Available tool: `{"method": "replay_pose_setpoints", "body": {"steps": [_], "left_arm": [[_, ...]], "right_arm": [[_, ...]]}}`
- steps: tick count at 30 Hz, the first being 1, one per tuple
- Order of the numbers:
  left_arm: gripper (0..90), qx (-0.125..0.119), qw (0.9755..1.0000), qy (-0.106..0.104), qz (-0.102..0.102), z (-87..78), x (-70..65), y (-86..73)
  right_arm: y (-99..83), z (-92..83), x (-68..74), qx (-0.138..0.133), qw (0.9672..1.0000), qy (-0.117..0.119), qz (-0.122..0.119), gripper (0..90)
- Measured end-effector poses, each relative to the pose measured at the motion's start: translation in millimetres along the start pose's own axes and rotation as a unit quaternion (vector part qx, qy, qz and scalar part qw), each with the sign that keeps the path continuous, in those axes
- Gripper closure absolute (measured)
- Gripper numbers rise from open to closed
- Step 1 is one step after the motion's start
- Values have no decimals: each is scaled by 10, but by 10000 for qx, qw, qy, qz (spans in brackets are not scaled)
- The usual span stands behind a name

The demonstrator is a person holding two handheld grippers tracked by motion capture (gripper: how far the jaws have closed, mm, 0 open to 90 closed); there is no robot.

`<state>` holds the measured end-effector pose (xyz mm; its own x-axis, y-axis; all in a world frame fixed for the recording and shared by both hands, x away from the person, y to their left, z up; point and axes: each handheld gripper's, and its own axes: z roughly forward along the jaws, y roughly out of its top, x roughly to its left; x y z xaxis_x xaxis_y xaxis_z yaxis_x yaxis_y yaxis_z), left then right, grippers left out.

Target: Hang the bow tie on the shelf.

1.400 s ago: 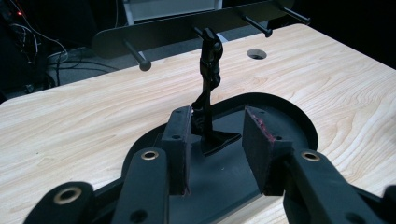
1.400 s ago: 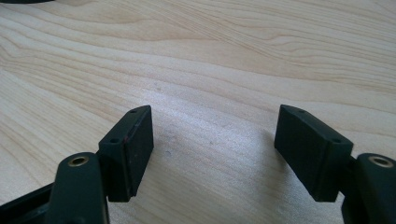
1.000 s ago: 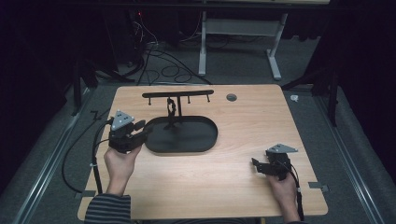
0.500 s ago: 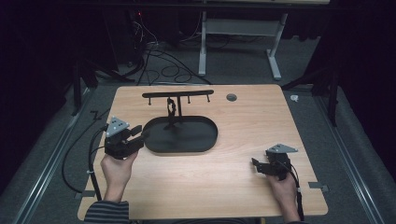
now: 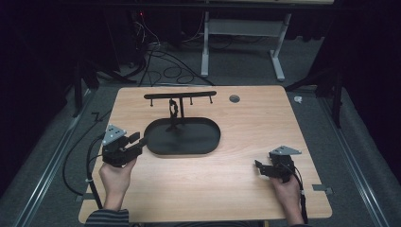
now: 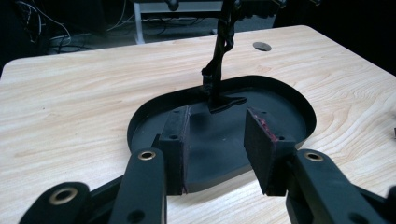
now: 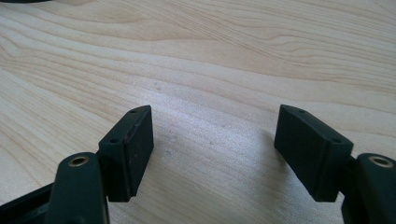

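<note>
A black oval tray [image 5: 198, 142] lies at the middle of the wooden table [image 5: 246, 198]. From its far side rises a thin black stand [image 5: 179, 97] with a hooked crossbar, and a dark chain-like piece [image 5: 173, 109] hangs on the post. My left gripper [image 5: 138, 142] sits just left of the tray, open, pointing at it. In the left gripper view the left gripper [image 6: 215, 135] has nothing between its pads, with the tray [image 6: 280, 116] and stand post [image 6: 219, 60] beyond. My right gripper [image 5: 259, 168] rests open near the front right; the right gripper [image 7: 215, 135] frames bare wood.
A round cable hole [image 5: 234, 98] sits at the table's far edge. Cables [image 5: 161, 66] and a white desk frame [image 5: 241, 42] lie on the floor behind. A cable [image 5: 90, 165] trails from the left gripper over the table's left edge.
The left hand has drawn back a little to the left and toward the near edge, away from the tray. The right hand has kept still.
</note>
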<state>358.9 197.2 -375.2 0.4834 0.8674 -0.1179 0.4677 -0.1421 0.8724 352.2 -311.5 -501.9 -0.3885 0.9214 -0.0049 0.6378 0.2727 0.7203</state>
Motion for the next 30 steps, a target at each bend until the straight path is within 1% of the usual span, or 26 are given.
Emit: {"method": "replay_pose_setpoints", "body": {"steps": [12,18,22,30], "left_arm": [[607,-3,9999,15,-142,-31,23,-128],[607,54,9998,-1,-199,-24,28,-198],[607,84,9996,-44,-270,-8,21,-256],[608,172,9993,-80,-309,44,-8,-347]], "right_arm": [[0,1,3,-1,10000,-10,-4,294],[0,1,3,-1,10000,-11,-4,294],[0,1,3,-1,10000,-11,-4,294],[0,1,3,-2,10000,-13,-6,294]]}}
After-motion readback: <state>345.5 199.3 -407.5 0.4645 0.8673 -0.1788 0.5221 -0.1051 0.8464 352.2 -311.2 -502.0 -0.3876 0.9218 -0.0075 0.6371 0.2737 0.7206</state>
